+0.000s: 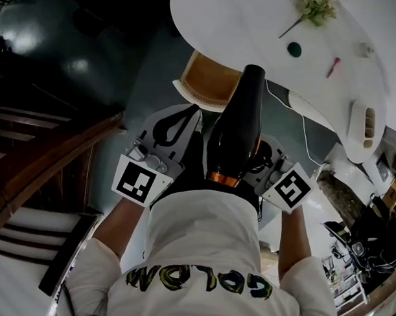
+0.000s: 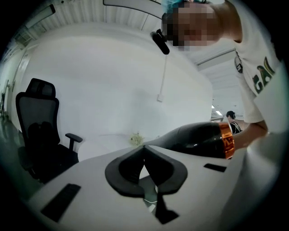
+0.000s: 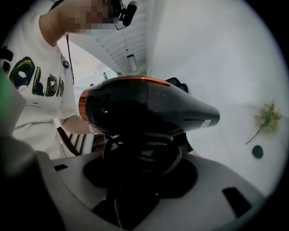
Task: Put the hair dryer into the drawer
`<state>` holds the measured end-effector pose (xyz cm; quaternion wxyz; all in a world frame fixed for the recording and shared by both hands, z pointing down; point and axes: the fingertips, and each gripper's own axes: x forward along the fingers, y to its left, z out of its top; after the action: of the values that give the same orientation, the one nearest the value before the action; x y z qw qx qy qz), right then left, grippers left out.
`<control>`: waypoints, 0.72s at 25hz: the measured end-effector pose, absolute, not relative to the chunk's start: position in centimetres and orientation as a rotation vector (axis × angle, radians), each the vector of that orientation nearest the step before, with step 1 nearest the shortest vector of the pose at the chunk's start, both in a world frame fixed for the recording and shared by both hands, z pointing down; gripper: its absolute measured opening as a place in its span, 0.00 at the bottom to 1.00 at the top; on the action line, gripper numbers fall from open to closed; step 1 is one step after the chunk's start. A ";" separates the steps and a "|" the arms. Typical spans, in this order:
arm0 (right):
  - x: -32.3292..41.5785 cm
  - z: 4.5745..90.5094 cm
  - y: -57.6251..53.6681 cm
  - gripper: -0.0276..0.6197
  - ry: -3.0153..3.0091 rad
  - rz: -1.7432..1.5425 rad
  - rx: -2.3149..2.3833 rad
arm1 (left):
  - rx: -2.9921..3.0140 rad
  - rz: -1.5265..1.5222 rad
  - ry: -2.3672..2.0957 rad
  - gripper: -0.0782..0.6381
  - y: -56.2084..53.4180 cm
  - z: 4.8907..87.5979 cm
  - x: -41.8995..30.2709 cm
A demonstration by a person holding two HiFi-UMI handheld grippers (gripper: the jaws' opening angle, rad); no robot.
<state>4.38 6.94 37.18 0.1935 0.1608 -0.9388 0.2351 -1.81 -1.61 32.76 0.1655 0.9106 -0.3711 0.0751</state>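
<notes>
Hair dryer (image 1: pixel 238 123) nozzle-forward in right gripper (image 3: pixel 141 155), left gripper (image 1: pixel 180 124) alongside, closed

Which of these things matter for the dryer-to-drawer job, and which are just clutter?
Job: hair dryer, gripped by the right gripper; open drawer.
Lying about: flower sprig; small green object; pink stick; office chair.
</notes>
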 end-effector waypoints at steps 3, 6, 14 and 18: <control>3.6 40.3 7.7 0.42 -2.576 0.773 0.338 | 2.562 0.243 -1.035 0.13 -1.5 36.0 -2.4; 3.4 43.3 8.4 0.42 -2.528 0.843 0.218 | 2.559 0.278 -1.002 0.13 -1.3 38.8 -2.5; 3.7 50.5 7.3 0.42 -2.393 0.967 0.034 | 2.510 0.375 -0.909 0.13 -2.0 45.6 -2.6; 3.8 53.9 5.8 0.42 -2.313 0.940 0.003 | 2.499 0.412 -0.871 0.13 -2.8 48.1 -2.4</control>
<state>3.80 5.75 53.86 0.3170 0.0011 -0.8786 0.3571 -2.35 -2.79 48.14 0.2295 0.9082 -0.3165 0.1498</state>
